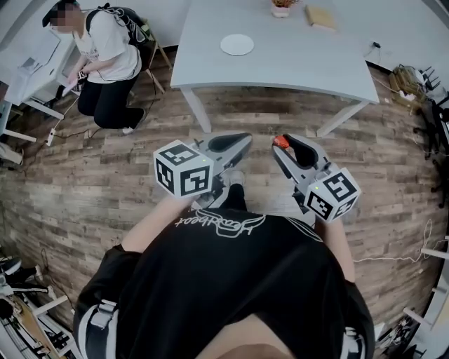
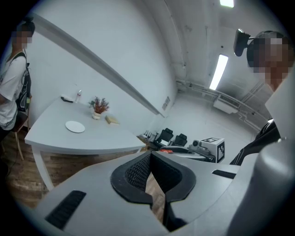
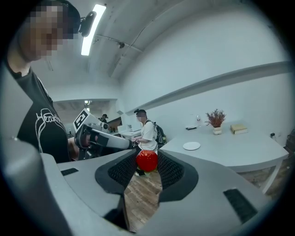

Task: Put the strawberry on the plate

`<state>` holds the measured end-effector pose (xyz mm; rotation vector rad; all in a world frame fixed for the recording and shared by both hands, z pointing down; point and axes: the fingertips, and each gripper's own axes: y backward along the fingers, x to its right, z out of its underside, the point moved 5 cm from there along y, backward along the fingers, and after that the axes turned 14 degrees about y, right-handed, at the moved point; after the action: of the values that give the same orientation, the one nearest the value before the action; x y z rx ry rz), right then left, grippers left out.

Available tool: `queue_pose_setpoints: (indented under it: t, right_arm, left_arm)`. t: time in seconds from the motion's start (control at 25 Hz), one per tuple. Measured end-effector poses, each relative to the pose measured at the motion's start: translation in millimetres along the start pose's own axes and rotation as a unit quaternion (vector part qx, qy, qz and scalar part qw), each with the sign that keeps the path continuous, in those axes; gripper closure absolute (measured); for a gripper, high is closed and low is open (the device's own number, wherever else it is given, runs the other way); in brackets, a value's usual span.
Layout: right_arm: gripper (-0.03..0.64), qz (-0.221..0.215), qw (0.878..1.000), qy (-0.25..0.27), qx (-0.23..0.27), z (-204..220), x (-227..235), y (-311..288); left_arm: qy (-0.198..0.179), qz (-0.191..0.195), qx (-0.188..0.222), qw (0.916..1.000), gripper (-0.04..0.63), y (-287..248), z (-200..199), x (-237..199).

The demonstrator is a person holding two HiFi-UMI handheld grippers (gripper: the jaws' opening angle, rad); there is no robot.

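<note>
Strawberry (image 1: pixel 281 141): mostly hidden between right gripper (image 1: pixel 286 144) fingers in head view, red sliver showing. Potted plant (image 1: pixel 283 7) beyond the fingers cut by top edge. Small items (image 2: pixel 71 97) at worktop's (image 2: pixel 101 136) far end, unidentifiable.

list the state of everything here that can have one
red strawberry: clamped in the right hand-held gripper
round white plate: empty, lying on the grey table
right hand-held gripper: shut on the red strawberry
left hand-held gripper: shut, nothing between its jaws

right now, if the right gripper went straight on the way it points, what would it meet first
The way looks free over the wood floor. Past the strawberry it holds, the right gripper lines up with the person in the white shirt, beside the end of the white table; depth is unclear.
</note>
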<state>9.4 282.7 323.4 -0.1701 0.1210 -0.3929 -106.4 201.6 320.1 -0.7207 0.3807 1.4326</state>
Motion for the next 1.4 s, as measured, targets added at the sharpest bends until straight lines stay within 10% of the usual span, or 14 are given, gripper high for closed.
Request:
queue_pose_setpoints:
  t: [0.68,1.4]
  right_arm:
    - [0.482,-0.007,1.0,-0.011,-0.011,-34.3,182.3,-195.3]
    - [0.482,-0.048,0.999,-0.017,-0.018,-21.4,242.5,-259.4]
  left_arm:
    - [0.021,-0.022,0.007,0.9995,0.588,-73.1,-181.7,-184.3]
    - [0.05,-0.054,0.021,0.997,0.588,-102.2,-213.7,-245.9]
